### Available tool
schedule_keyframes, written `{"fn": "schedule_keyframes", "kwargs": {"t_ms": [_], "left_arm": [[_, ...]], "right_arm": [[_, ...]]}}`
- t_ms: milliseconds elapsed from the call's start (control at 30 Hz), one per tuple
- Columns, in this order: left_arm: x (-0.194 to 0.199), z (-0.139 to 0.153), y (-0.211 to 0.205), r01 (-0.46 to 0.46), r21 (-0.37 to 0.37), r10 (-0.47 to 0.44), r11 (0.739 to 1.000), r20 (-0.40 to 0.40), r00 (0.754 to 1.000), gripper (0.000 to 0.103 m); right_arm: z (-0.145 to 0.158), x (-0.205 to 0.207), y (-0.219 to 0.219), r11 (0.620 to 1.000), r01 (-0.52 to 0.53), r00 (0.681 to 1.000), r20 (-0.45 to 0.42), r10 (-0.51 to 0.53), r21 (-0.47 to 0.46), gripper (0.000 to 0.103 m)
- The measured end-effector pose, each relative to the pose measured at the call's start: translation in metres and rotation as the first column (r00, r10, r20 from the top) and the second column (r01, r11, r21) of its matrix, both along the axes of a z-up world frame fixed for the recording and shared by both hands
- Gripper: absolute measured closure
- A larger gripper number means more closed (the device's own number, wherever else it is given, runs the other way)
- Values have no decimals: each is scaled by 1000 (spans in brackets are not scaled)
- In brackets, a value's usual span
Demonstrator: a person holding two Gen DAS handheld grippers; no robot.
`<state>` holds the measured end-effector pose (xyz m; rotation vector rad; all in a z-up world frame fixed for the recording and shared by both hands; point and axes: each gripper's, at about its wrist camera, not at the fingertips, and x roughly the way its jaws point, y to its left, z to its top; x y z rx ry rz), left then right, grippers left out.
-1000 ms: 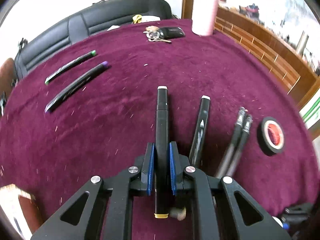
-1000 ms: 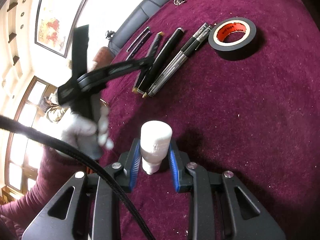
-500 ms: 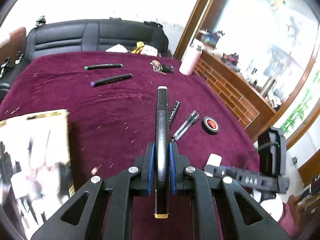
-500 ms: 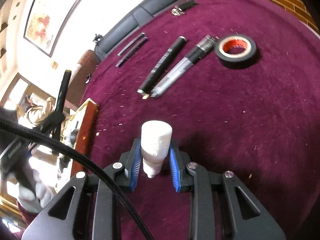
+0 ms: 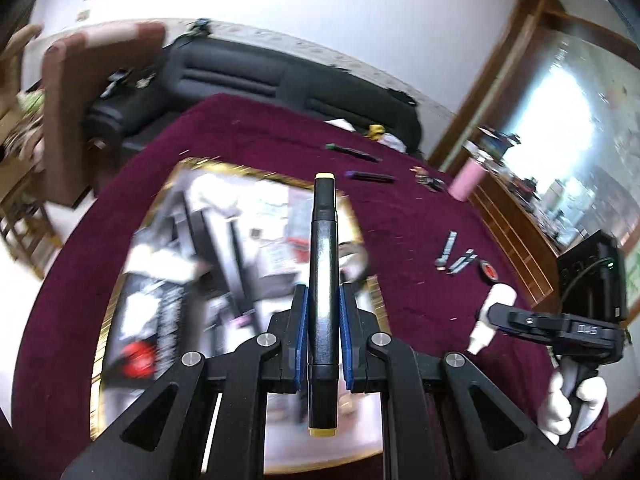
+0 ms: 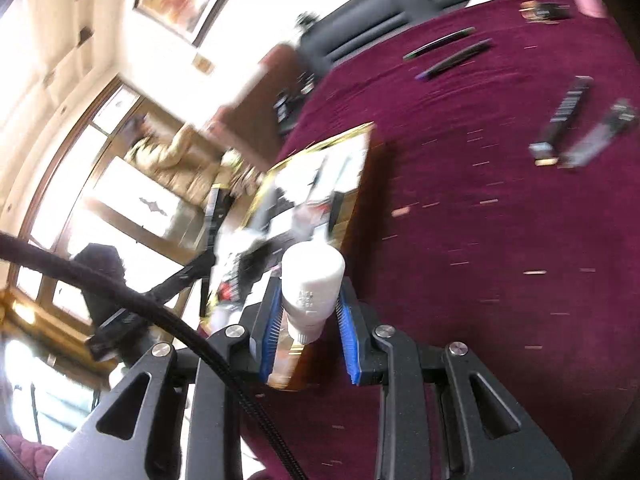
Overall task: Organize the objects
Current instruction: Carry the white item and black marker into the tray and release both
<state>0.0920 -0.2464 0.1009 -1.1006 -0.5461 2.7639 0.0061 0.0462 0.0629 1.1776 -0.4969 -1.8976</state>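
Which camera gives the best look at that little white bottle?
The right wrist view: the white bottle sits close and centred between the right gripper's blue pads, nozzle toward the camera. The left wrist view shows it only small and far right, in that same gripper.

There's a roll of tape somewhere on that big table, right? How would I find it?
Start at the dark red tablecloth and look to its right side, near the wooden railing. There a black marker and two pens lie side by side; the roll of tape sits just beyond them. It is the only round thing there, black with a red centre.
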Motion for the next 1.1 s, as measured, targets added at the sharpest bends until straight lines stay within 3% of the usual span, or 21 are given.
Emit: {"fn": "schedule_keyframes", "kwargs": {"t_ms": [267,533,800,967,1100], "left_arm": [[28,-40,-34,-50,9,49,999,103,993,92],[29,-59,-41,-45,42,39,998,125,991,92],[19,-66,-50,-59,80,49,995,121,991,92],[8,-67,-47,-73,83,62,994,128,990,92],[13,-59,-49,-78,109,67,991,101,993,92]], "right_arm": [[-27,20,-89,983,-164,986,48,161,80,78],[-44,30,-131,960,-199,980,62,190,196,78],[-42,29,-139,947,-158,987,27,157,279,78],[-38,23,-140,951,-139,990,15,140,277,75],[-19,26,-121,973,-91,994,-34,101,212,69]]}}
